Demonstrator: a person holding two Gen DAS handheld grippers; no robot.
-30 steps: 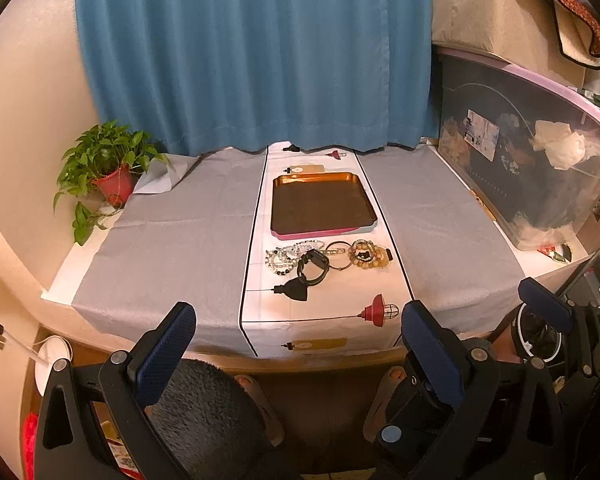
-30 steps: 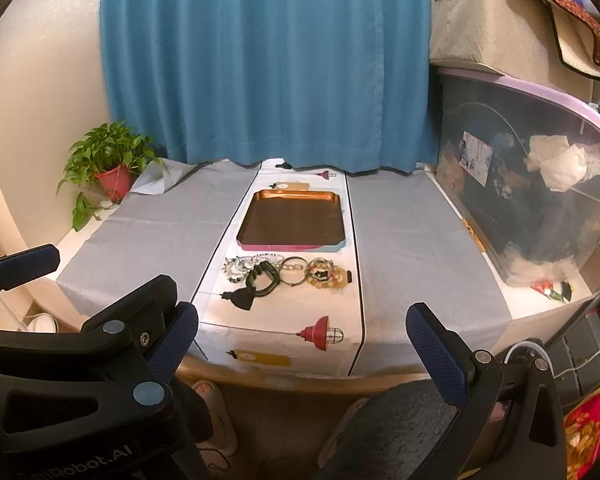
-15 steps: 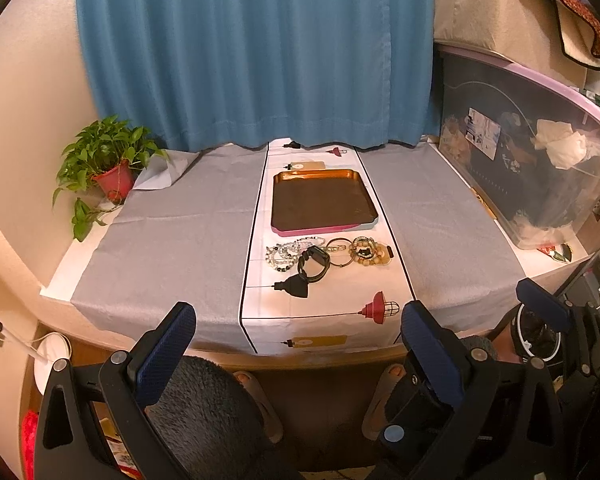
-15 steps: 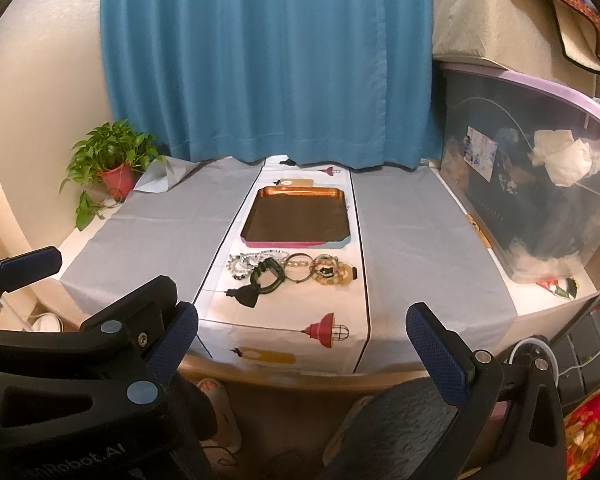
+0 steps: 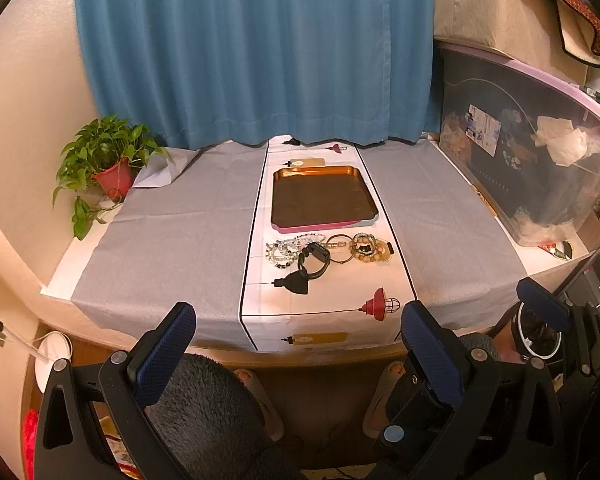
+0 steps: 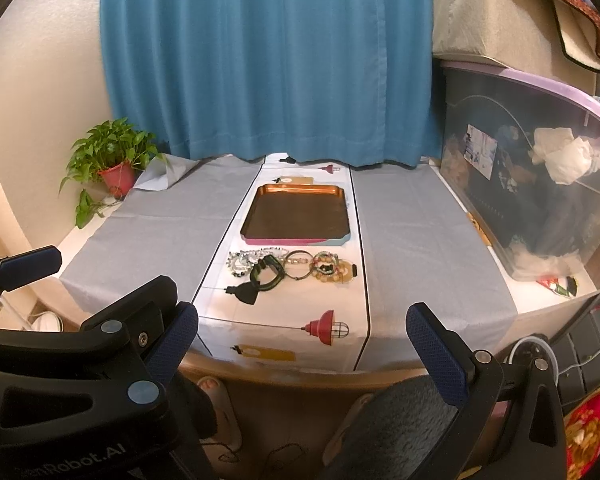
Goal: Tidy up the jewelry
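Note:
An empty copper tray (image 5: 278,206) (image 6: 248,226) sits mid-table on a white runner. In front of it lies a row of jewelry: a clear bead bracelet (image 5: 283,249) (image 6: 240,261), a black watch band (image 5: 314,259) (image 6: 266,273), a thin ring bracelet (image 5: 339,248) (image 6: 299,259), and wooden bead bracelets (image 5: 370,247) (image 6: 332,271). My left gripper (image 5: 298,328) and right gripper (image 6: 302,334) are both open and empty, held below and in front of the table edge, well short of the jewelry.
A potted plant (image 5: 108,162) stands at the far left. A clear storage bin (image 5: 532,160) lines the right side. A blue curtain (image 5: 256,52) hangs behind. Grey cloth (image 5: 172,240) flanks the runner. The person's knees are under both grippers.
Both grippers have drifted slightly forward and up toward the table. Nothing on the table has moved.

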